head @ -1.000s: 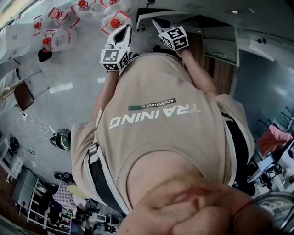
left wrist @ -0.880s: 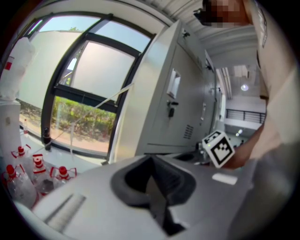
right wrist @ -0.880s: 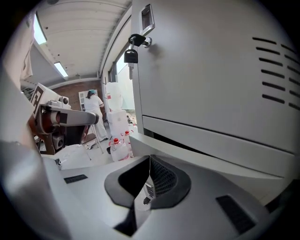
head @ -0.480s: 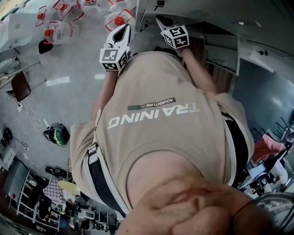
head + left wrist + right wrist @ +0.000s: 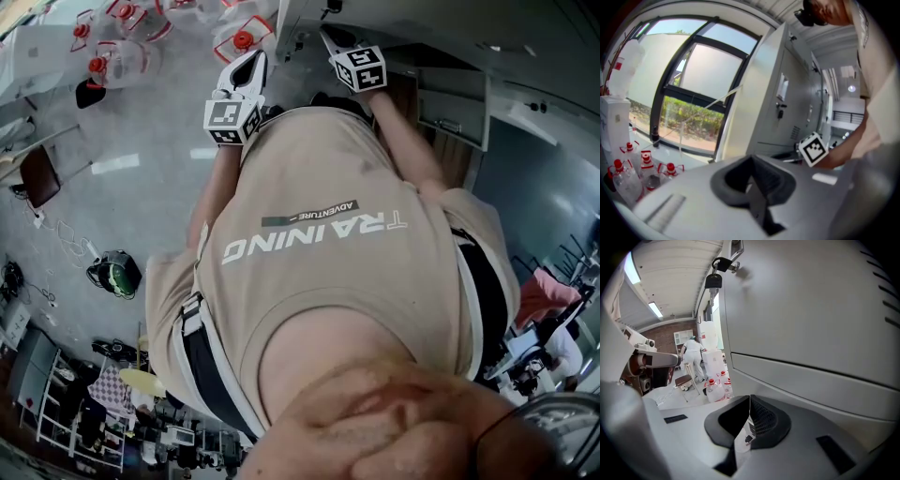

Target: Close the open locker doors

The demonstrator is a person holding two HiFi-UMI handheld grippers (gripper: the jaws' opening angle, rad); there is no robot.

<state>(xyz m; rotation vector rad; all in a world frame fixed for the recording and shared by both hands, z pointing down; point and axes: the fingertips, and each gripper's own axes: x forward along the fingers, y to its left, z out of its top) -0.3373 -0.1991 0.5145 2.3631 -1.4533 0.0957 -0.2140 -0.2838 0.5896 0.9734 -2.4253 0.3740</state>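
In the right gripper view a grey locker door fills the right side at close range. A black padlock hangs from its latch at the top. My right gripper is shut with nothing in it, just short of the door's lower panel. In the head view it reaches up to the grey lockers. My left gripper is also shut and empty. It is held apart from the lockers to their left, over the floor.
Several water jugs with red caps stand on the floor left of the lockers. A large window lies behind them. A person in white stands far back by a chair. My torso hides the middle of the head view.
The right gripper has edged slightly up toward the lockers. The head view has shifted a little; the left gripper has barely moved.
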